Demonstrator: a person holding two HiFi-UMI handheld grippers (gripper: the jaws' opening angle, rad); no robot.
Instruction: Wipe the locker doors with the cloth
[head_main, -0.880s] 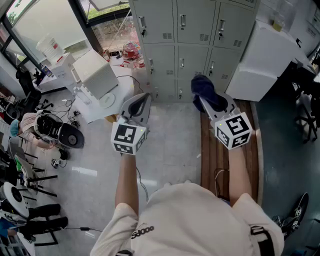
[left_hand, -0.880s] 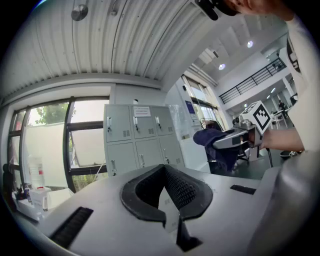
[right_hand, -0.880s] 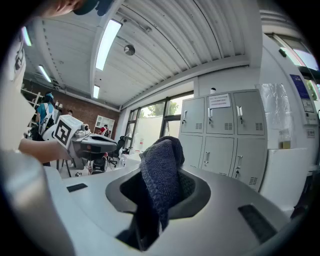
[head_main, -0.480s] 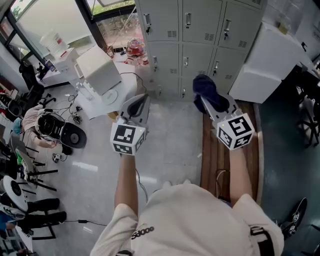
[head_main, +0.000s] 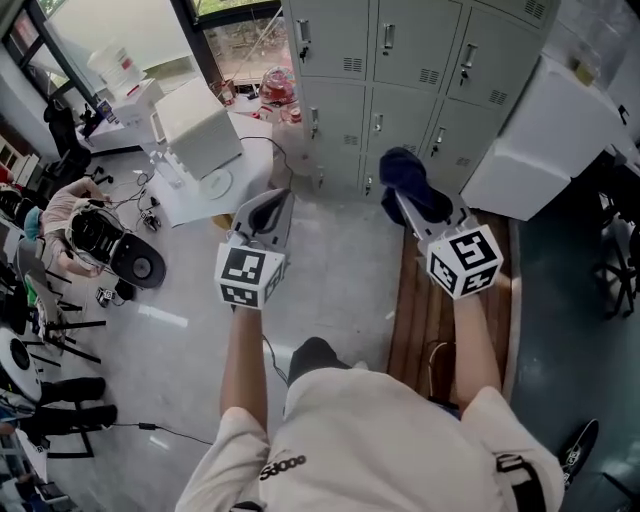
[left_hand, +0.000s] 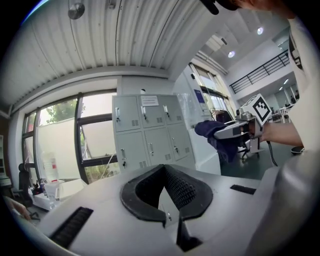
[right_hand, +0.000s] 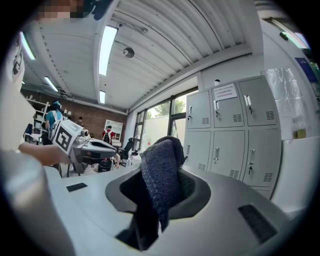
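The grey lockers stand ahead, two rows of shut doors with small handles; they also show in the left gripper view as lockers and in the right gripper view as lockers. My right gripper is shut on a dark blue cloth, held a short way in front of the lower doors. The cloth hangs bunched between the jaws. My left gripper is shut with nothing in it and points toward the lockers' left end, its pads together.
A big white box stands against the lockers at right. A white box on a low table is at left. A wooden slatted platform lies under my right arm. A seated person, stands and cables crowd the far left.
The person has stepped toward the lockers, and a dark shoe now shows below. Both grippers keep their pose, the right one still shut on the cloth.
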